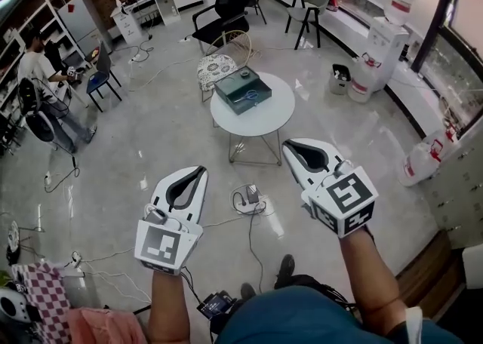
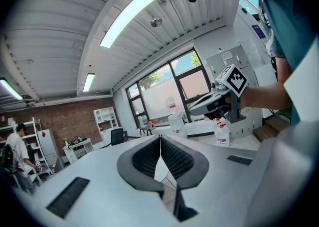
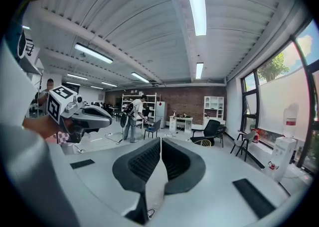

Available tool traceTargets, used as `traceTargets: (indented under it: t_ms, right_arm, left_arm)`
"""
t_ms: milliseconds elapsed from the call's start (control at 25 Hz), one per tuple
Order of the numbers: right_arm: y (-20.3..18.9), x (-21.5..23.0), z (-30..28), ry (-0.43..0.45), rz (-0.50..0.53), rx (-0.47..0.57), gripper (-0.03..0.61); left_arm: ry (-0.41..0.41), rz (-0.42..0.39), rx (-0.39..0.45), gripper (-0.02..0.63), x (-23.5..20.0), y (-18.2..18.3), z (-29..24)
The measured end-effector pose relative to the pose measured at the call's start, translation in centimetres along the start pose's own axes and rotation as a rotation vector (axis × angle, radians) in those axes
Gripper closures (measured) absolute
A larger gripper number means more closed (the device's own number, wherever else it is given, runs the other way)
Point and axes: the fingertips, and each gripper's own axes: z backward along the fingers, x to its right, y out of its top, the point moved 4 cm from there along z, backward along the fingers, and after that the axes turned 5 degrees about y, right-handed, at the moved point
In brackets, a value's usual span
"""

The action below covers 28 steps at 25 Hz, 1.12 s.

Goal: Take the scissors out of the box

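Observation:
Some way ahead of me, a dark green box (image 1: 242,90) lies open on a round white table (image 1: 264,118). A small blue shape inside the box (image 1: 250,96) looks like the scissors' handles, but it is too small to be sure. My left gripper (image 1: 201,171) is held over the floor, well short of the table, its jaws pressed together with nothing in them (image 2: 160,140). My right gripper (image 1: 289,144) is level with it on the right, also shut and empty (image 3: 161,142). Each gripper shows in the other's view: the right gripper (image 2: 213,102) and the left gripper (image 3: 88,116).
A power strip (image 1: 247,200) and cables lie on the floor between the grippers. Behind the table stand a patterned stool (image 1: 216,69) and a black office chair (image 1: 225,10). A person (image 1: 47,82) stands at the far left. Water jugs (image 1: 417,163) line the right wall.

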Motion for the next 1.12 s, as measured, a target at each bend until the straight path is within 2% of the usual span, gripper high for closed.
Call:
traceTargets:
  t_ms: [640,920,1120]
  right_arm:
    - [-1.3,12.8,1.9,0.045,-0.043,0.042,0.54]
    - [-2.0,15.3,3.0,0.045,-0.053,0.054,0.54]
    - [-2.1,16.4,3.2,0.008,-0.057,0.055,0.538]
  left_arm:
    - [0.01,-0.062,-0.036,0.592,5.2,3.9,-11.6]
    - [0.011,-0.071,-0.039,0.592,6.5,4.6,-13.8]
    - [-0.011,-0.08,-0.018,0.592,6.0,5.0,-14.9]
